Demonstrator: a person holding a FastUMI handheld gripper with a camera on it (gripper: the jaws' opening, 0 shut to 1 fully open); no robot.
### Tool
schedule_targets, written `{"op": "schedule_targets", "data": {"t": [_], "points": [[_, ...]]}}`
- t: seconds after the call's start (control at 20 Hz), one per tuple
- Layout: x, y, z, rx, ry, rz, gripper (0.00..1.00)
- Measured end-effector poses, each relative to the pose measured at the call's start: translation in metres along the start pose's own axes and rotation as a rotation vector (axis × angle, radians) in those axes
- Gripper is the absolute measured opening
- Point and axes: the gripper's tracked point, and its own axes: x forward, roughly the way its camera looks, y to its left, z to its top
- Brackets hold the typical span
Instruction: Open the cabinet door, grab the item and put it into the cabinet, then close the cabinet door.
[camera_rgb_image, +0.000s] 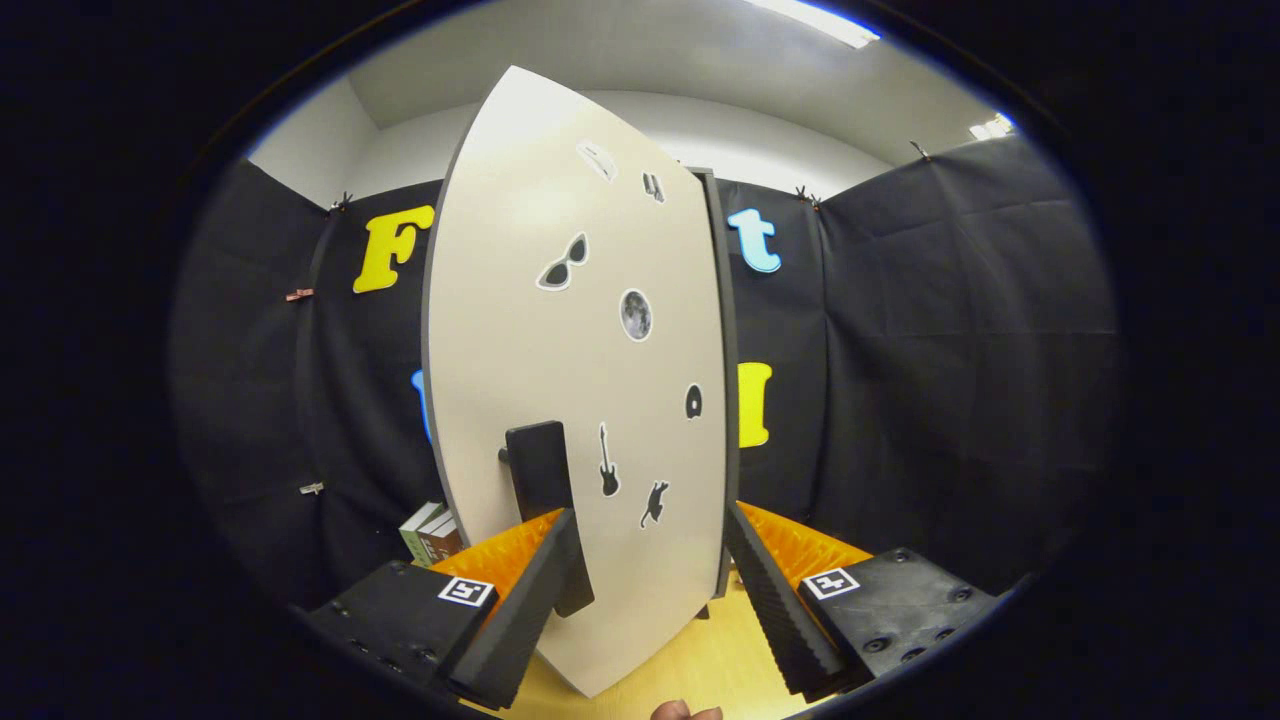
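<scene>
- My gripper (650, 580) has its two fingers spread wide, pinching nothing.
- The pale beige cabinet door with small black-and-white stickers (560, 300) stands between my fingers and rises well above them, its lower edge close over the light wooden tabletop (720, 670).
- The black upright bar handle (545, 500) on the door sits just inside my left finger (520, 610); I cannot tell whether the two touch.
- My right finger (775, 610) lies just beside the door's dark right edge.
- A small stack of books with green, white and brown covers (432, 535) stands on the table beyond my left finger, left of the door, by the black cloth wall (940, 350).
- A fingertip of a person's hand (685, 711) shows beneath my fingers.
</scene>
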Motion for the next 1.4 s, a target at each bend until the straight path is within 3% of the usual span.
{"op": "schedule_targets", "data": {"t": [0.55,1.05,1.4], "points": [[0.016,0.047,-0.007,0.016,-0.012,0.057,0.98],[0.016,0.041,-0.002,0.005,-0.040,0.079,0.97],[0.007,0.023,0.009,-0.041,-0.099,0.039,0.97]]}}
